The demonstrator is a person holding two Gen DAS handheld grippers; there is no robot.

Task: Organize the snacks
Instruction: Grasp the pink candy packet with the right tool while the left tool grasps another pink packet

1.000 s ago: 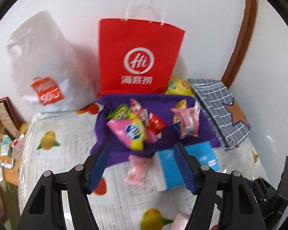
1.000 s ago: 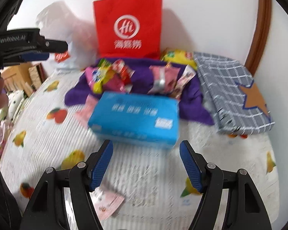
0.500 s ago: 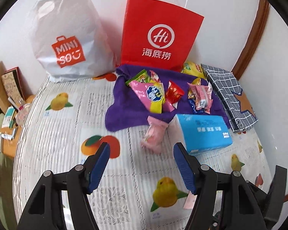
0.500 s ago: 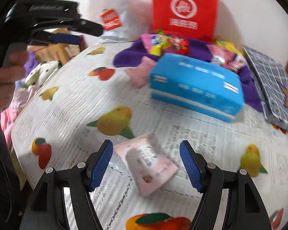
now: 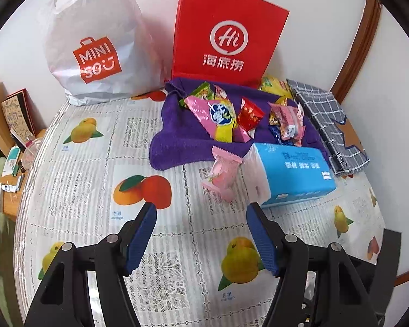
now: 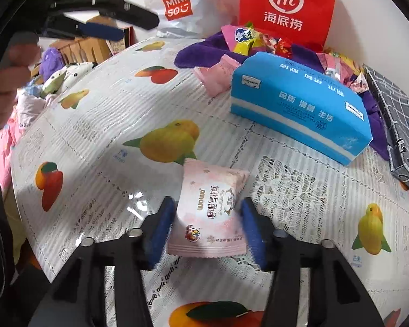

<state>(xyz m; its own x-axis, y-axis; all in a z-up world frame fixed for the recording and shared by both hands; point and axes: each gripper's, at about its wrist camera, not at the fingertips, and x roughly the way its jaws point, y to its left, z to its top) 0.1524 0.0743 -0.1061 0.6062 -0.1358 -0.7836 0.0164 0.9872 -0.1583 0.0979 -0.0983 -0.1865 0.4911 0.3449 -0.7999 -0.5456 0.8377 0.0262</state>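
Observation:
A pale pink snack packet (image 6: pixel 211 212) lies on the fruit-print tablecloth between the blue pads of my right gripper (image 6: pixel 207 218); the jaws stand close on both sides of it, narrower than before. My left gripper (image 5: pixel 201 223) is open and empty above the cloth; it also shows at upper left in the right wrist view (image 6: pixel 101 31). Another pink packet (image 5: pixel 222 174) lies by the purple towel (image 5: pixel 177 141), which holds several colourful snacks (image 5: pixel 220 117).
A blue tissue pack (image 5: pixel 291 174) lies right of the pink packet. A red paper bag (image 5: pixel 226 35) and a white Miniso bag (image 5: pixel 95 43) stand against the wall. A grey checked box (image 5: pixel 332 125) lies at the right. The table edge curves at left.
My right gripper moved down and forward onto the near pink packet and its jaws narrowed around it. My left gripper pulled back and rose a little.

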